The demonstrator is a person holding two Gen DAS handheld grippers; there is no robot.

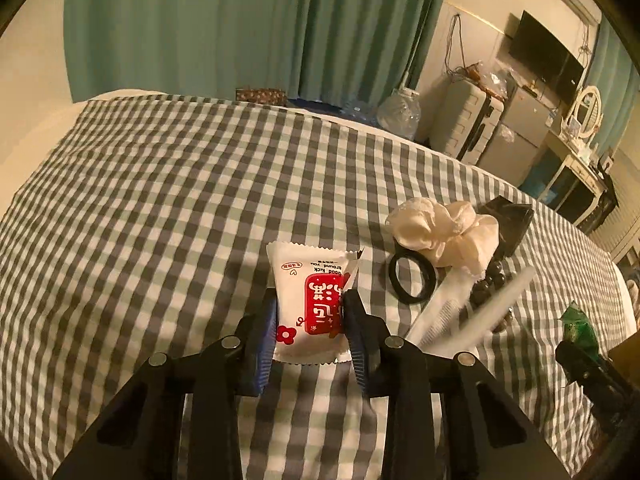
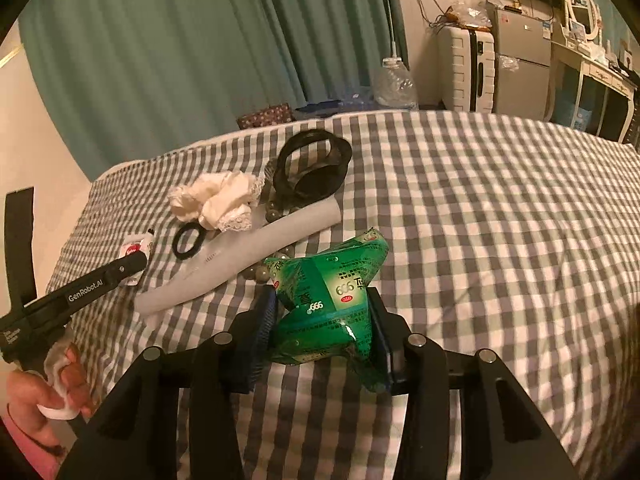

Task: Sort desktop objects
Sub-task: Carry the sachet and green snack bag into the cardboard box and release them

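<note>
Checked cloth (image 1: pixel 160 200), cream scrunchie (image 1: pixel 444 236), black ring (image 1: pixel 412 278), beads (image 1: pixel 490 280) beside white packet (image 1: pixel 308 304)

Home bedroom: checked bedsheet (image 1: pixel 200 184), teal curtains (image 1: pixel 240 24), fridge (image 2: pixel 520 60), vanity mirror (image 2: pixel 582 8).

White-and-red snack packet (image 1: pixel 306 300) sits left of the black rubber ring (image 1: pixel 412 278) on the checked cloth surface (image 1: pixel 180 200); cream fabric scrunchie (image 1: pixel 444 232) just behind the ring, white plastic comb (image 1: pixel 460 312) to its right.
</note>
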